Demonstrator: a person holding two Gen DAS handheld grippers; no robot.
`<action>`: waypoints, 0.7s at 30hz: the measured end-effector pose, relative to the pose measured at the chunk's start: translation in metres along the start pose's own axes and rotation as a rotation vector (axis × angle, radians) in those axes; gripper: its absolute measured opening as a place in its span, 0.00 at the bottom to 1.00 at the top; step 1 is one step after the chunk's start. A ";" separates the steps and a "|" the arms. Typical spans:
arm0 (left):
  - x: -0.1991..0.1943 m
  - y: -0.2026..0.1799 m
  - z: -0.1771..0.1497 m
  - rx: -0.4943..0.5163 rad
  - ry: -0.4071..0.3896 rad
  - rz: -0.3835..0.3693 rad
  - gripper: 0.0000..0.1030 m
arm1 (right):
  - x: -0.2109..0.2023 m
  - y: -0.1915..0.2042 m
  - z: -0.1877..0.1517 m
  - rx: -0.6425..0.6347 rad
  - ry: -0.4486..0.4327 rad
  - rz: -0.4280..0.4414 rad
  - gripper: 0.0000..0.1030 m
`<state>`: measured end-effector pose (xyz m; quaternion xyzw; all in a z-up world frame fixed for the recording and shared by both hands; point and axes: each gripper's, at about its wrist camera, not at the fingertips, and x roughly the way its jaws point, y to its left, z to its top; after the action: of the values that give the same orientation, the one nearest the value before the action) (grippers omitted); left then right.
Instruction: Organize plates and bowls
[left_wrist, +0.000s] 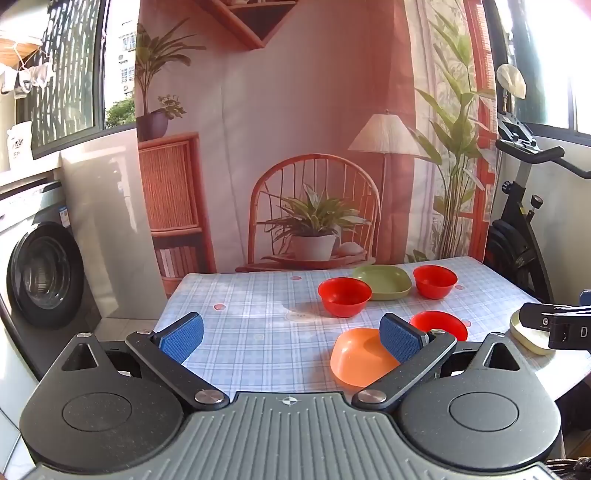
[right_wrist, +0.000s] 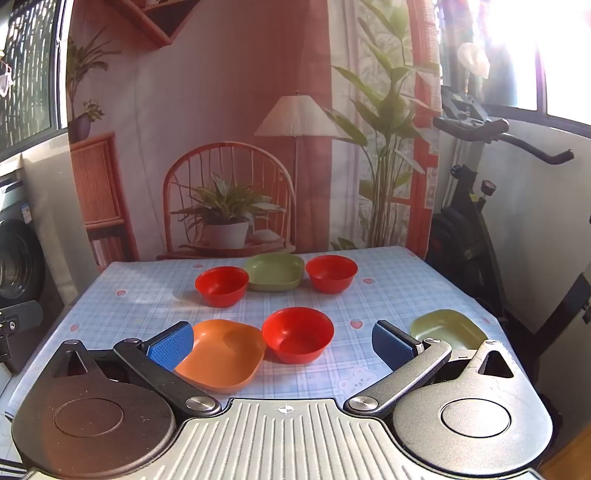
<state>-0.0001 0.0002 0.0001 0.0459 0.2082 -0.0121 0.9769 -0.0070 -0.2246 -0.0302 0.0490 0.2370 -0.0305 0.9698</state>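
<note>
Three red bowls stand on the checked tablecloth: one near, one far left, one far right. Between the two far bowls lies a green plate. An orange plate sits at the front left, a pale green plate at the front right. My right gripper hovers open above the near edge, nothing between its blue pads. My left gripper is open too, its right pad in front of the orange plate. The right gripper's tip shows at the left view's right edge.
The table stands against a printed backdrop of a chair and plants. A washing machine is to the left, an exercise bike to the right. The tablecloth's left half holds no dishes.
</note>
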 end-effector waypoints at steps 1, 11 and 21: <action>0.000 0.000 0.000 -0.001 0.002 0.000 0.99 | 0.000 0.000 0.000 0.003 0.001 0.002 1.00; -0.001 -0.002 0.000 0.003 -0.004 0.001 0.99 | 0.000 0.000 -0.001 0.003 -0.003 0.003 1.00; 0.000 -0.001 -0.001 0.002 -0.007 0.000 0.99 | -0.001 -0.001 -0.001 0.004 -0.003 0.003 1.00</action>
<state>-0.0007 -0.0011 -0.0006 0.0467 0.2049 -0.0126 0.9776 -0.0080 -0.2251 -0.0305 0.0511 0.2354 -0.0296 0.9701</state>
